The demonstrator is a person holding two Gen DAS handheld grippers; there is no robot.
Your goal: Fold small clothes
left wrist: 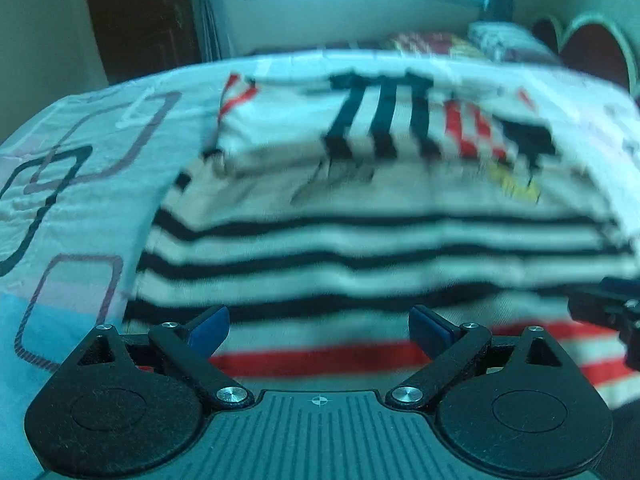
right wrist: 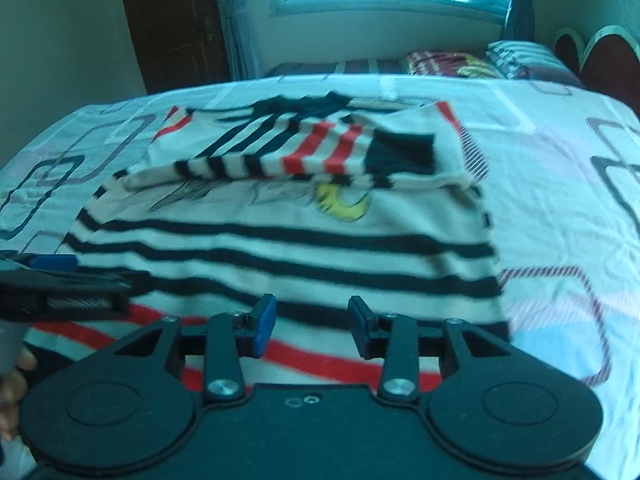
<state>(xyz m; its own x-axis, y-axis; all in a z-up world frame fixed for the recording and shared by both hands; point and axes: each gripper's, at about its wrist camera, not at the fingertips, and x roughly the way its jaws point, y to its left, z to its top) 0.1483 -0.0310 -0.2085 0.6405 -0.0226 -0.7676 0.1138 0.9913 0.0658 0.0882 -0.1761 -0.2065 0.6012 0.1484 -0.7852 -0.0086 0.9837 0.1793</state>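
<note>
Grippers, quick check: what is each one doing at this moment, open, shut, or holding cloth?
Left gripper: open, jaws wide apart, empty above the striped sweater.
Right gripper: open, narrower gap, nothing between the pads.

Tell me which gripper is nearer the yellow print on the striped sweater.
Right, probably. The right gripper sits over the hem almost below the yellow print; the left gripper is further left along the striped sweater.

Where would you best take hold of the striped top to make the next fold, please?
Probably the near hem of the striped top, by its red stripes, one corner per gripper, coming in low from the near side. The far part is already folded over, the hem lies flat and free, and the left gripper and right gripper are open above it.
</note>
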